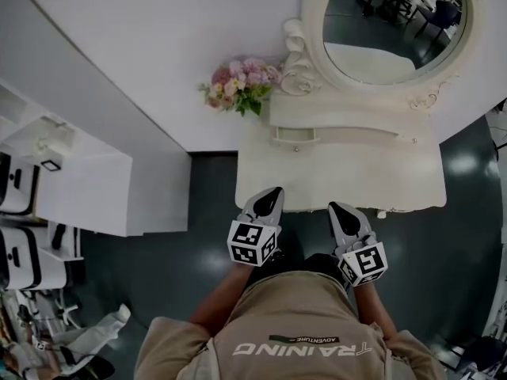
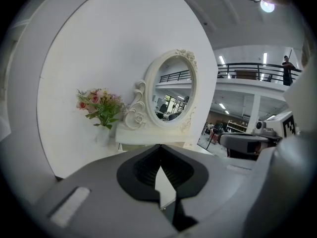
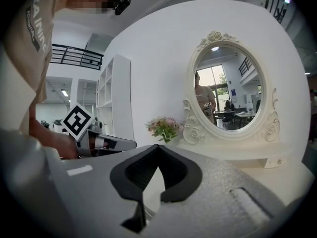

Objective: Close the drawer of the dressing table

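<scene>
Close to the person's chest, the left tool (image 1: 272, 196) and the right tool (image 1: 339, 210) are held side by side and apart from each other, their marker cubes (image 1: 252, 242) turned up, tips pointing forward over the dark floor (image 1: 214, 188) at the front edge of the white tabletop (image 1: 341, 172). Each tool's own view shows its two jaws clenched tip to tip with nothing caught between them, only pale tabletop showing through the gap below the tips; that suits a push better than a grasp, since shutting a drawer needs a blunt front and no hold. Neither tool touches the furniture. Beyond the bare tabletop, at its back, a low raised shelf (image 1: 348, 121) runs under the mirror, and the small drawer (image 1: 295, 135) sits in the shelf's front toward its left end, standing a little proud of it with a knob on its face, so it appears open. It lies well ahead of both tools, nearer the left one's line, so a forward reach over the tabletop seems the likely next move. Left of the shelf stand pink flowers (image 1: 242, 85), and behind it rises the oval mirror (image 1: 396, 22) against the white wall.
</scene>
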